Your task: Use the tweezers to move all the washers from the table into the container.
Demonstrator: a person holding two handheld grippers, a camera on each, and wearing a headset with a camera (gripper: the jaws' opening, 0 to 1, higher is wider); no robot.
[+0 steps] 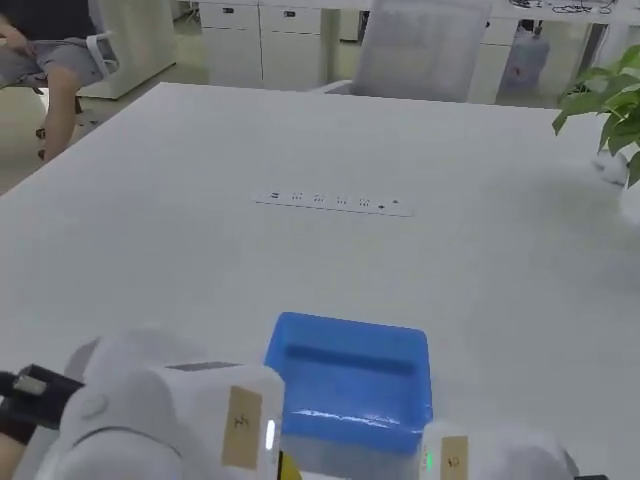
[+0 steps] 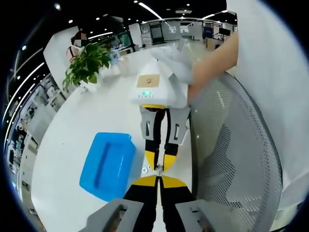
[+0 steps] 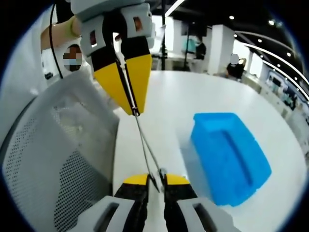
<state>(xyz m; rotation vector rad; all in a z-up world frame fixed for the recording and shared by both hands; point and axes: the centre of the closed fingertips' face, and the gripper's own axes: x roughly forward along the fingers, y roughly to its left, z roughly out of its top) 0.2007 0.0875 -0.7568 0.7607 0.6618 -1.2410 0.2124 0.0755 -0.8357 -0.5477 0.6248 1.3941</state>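
Observation:
The thin metal tweezers (image 3: 145, 145) span between my two grippers, just above the white table. My left gripper (image 3: 131, 108) is shut on their upper part, with the prongs running between its yellow fingers. My right gripper (image 3: 157, 181) is shut on their lower end. In the left gripper view the left gripper (image 2: 157, 180) and the right gripper (image 2: 159, 164) meet tip to tip. The blue container (image 1: 350, 325) stands just beyond them, to one side (image 2: 116, 137) (image 3: 212, 118). A small pale speck (image 2: 145, 170) lies on the table by the tips; too small to tell what it is.
A grey mesh chair back (image 2: 231, 159) (image 3: 63, 145) stands close behind the grippers. A socket strip (image 1: 335, 202) sits mid-table, a potted plant (image 1: 610, 100) at the far right, an office chair (image 1: 420, 50) beyond the far edge, and a seated person (image 1: 40, 50) far left.

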